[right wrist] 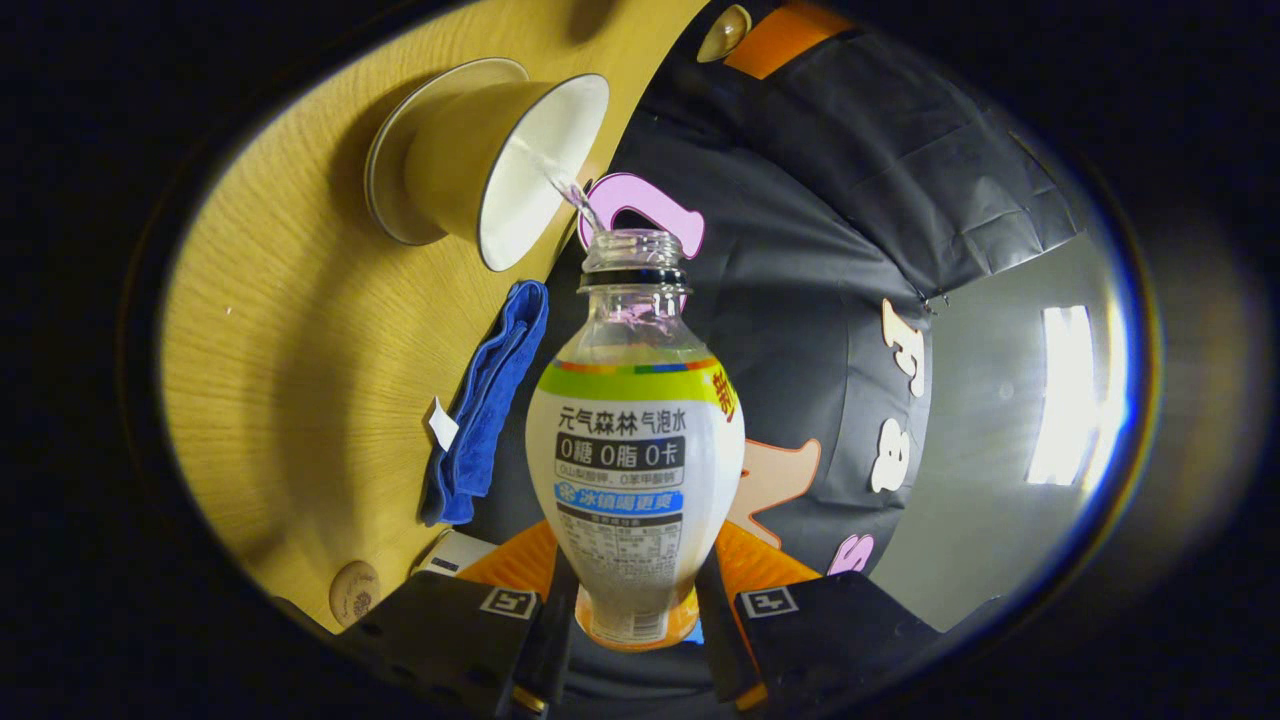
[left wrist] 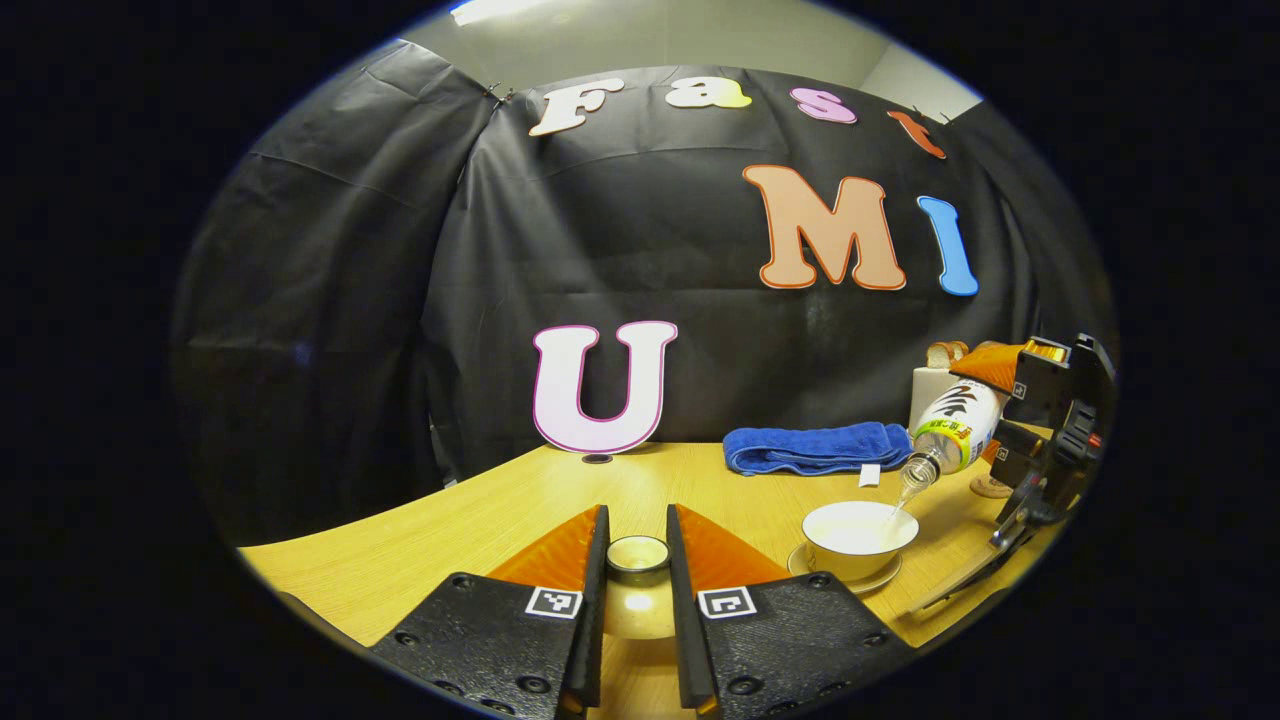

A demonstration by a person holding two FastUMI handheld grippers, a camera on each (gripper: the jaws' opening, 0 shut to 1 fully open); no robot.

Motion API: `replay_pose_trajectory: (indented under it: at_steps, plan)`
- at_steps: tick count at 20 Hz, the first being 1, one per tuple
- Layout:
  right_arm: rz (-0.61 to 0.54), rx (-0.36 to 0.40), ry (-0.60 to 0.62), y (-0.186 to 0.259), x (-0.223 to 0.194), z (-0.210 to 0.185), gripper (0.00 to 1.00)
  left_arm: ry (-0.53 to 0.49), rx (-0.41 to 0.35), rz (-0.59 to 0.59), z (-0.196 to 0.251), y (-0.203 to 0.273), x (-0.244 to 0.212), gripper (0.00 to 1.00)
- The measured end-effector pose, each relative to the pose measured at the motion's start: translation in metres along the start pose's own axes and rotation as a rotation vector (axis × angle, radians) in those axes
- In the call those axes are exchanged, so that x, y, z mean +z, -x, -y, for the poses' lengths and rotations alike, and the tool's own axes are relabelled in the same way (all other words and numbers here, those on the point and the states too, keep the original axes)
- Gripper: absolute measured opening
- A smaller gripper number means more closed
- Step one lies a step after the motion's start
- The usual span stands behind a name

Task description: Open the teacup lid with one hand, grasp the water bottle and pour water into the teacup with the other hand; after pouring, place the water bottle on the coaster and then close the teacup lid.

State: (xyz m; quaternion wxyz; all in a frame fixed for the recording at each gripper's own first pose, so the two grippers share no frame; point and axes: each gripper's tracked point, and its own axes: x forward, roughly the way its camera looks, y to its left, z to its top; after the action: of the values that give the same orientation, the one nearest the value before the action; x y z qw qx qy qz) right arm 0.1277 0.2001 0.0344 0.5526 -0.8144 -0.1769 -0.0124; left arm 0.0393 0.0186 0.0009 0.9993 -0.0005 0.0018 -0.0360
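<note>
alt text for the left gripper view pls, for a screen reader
A tilted water bottle held by the right gripper pours a thin stream into an open teacup on its saucer. In front, the left gripper holds the lid over the wooden table.

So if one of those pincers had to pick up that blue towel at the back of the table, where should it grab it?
Probably the long top fold of the blue towel, coming straight down from above. It lies flat, folded into a low strip on the wooden table, so its sides offer little to pinch, and a small white tag hangs at its front. Closing across the narrow width should bunch the cloth between the fingers.
</note>
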Motion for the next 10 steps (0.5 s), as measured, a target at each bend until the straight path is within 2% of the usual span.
replay_pose_trajectory:
  at_steps: [8,10]
  plan:
    - [0.041,-0.047,0.077,0.004,-0.0006,-0.0129,0.59,0.0,-0.002,0.001,0.0004,-0.0008,-0.0001,0.27]
    - [0.043,-0.039,0.077,0.0041,-0.0028,-0.0132,0.58,0.0,-0.002,0.001,0.0001,-0.0001,-0.0002,0.27]
